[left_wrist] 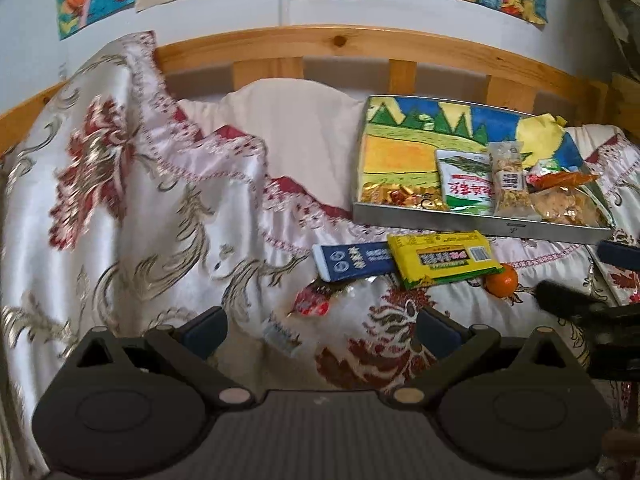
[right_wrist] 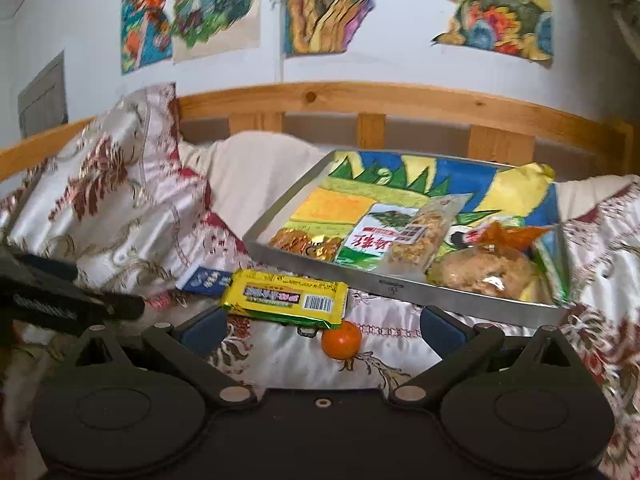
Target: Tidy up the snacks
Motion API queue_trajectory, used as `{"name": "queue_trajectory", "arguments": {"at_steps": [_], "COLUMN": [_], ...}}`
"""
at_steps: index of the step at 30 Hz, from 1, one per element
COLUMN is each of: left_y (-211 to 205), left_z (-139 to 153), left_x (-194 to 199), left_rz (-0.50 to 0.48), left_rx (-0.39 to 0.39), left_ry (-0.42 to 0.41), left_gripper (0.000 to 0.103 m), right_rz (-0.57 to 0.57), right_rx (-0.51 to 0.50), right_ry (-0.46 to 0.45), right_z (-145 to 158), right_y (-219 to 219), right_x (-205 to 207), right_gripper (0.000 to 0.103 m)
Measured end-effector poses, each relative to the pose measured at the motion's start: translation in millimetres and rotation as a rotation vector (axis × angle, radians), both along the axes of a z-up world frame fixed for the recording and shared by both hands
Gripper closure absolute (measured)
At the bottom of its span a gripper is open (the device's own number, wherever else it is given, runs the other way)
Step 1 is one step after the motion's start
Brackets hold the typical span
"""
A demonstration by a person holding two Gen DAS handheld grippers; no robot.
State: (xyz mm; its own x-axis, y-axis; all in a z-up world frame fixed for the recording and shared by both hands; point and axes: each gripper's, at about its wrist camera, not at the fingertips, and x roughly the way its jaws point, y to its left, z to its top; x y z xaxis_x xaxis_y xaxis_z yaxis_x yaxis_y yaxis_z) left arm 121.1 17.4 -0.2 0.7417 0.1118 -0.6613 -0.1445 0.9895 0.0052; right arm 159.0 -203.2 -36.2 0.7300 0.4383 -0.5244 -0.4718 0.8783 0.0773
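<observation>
Both grippers, left (left_wrist: 320, 330) and right (right_wrist: 320, 326), wide open, empty, above bedspread (left_wrist: 120, 200); yellow snack pack (right_wrist: 286, 298), mandarin (right_wrist: 341, 339) beside metal tray (right_wrist: 460, 296).

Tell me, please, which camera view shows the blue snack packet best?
The left wrist view: the blue snack packet lies almost fully visible there, only its right end under the yellow packet. The right wrist view shows just a blurred corner of it beside the yellow packet.
</observation>
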Motion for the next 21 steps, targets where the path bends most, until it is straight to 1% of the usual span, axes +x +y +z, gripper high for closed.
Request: {"name": "queue_trajectory", "arguments": {"at_steps": [3, 5, 8, 12, 15, 17, 21], "left_y": [-4, -8, -15, -27, -35, -39, -46], "left_z": [-1, -1, -3, -7, -10, -12, -15], "left_x": [11, 20, 36, 59, 79, 92, 108], "left_rz": [-0.065, -0.115, -0.17, -0.246, -0.334, -0.405, -0.475], "left_rx": [0.031, 0.062, 0.104, 0.126, 0.133, 0.131, 0.17], "left_ry": [-0.003, -0.008, -0.001, 0.019, 0.049, 0.079, 0.113], "left_gripper": [0.001, 0.001, 0.001, 0.001, 0.001, 0.001, 0.001], "right_rz": [0.04, 0.065, 0.1, 0.136, 0.149, 0.161, 0.16], "right_rx": [-0.033, -0.044, -0.086, -0.12, -0.115, -0.101, -0.077], "right_ry": [0.008, -0.001, -0.012, -0.011, 0.011, 0.026, 0.067], "right_z": [-13, -19, -30, -42, -49, -53, -59], "right_y": [6, 8, 12, 13, 10, 7, 3], "right_x": [14, 20, 30, 41, 48, 52, 59], "right_gripper": [0.001, 0.001, 0.001, 0.001, 0.006, 0.013, 0.022]}}
